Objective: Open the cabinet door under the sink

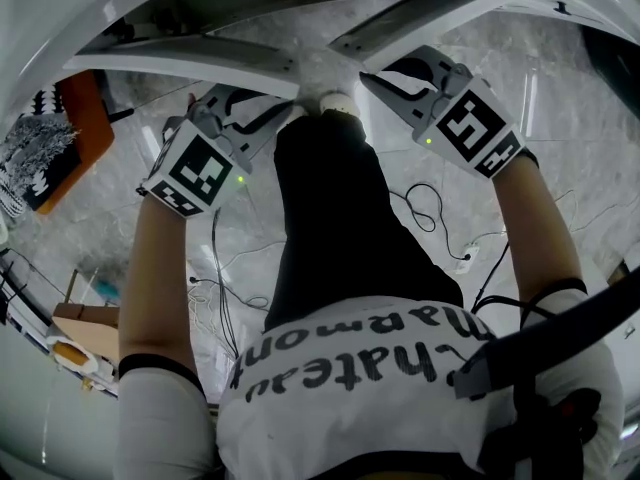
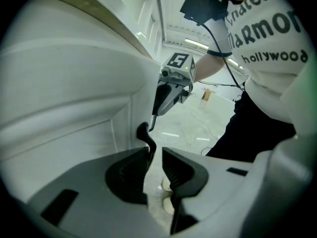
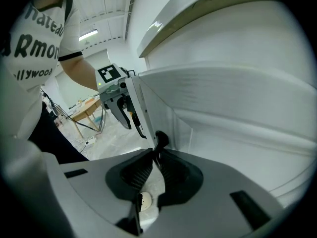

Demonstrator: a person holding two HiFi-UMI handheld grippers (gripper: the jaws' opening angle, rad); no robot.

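Found left cabinet door [image 1: 190, 56] and right cabinet door [image 1: 440, 13] at 12 o'clock in the head view, both standing open and forming a V that points toward the person. Noted black left handle [image 2: 145, 137] on the free edge of the left cabinet door and black right handle [image 3: 161, 139] on the free edge of the right cabinet door.

Recorded right gripper [image 3: 154, 155] clamped on the right handle, with both ribbed pads against it. Recorded left gripper [image 2: 154, 150] with jaws a narrow gap apart. Found the left handle at its tips, against the 9 o'clock pad and clear of the 3 o'clock pad, with floor visible through the gap.

Placed the left gripper at 10 o'clock and the right gripper at 2 o'clock of the head view, each ahead of a bare forearm. Observed pale shoes [image 1: 335, 100] at the point of the V, black trousers [image 1: 330, 228] at centre, printed white T-shirt [image 1: 340, 408] at 6 o'clock. Logged grey marbled floor [image 1: 600, 198] with cables [image 1: 425, 203] and a power strip [image 1: 466, 260] at 4 o'clock.
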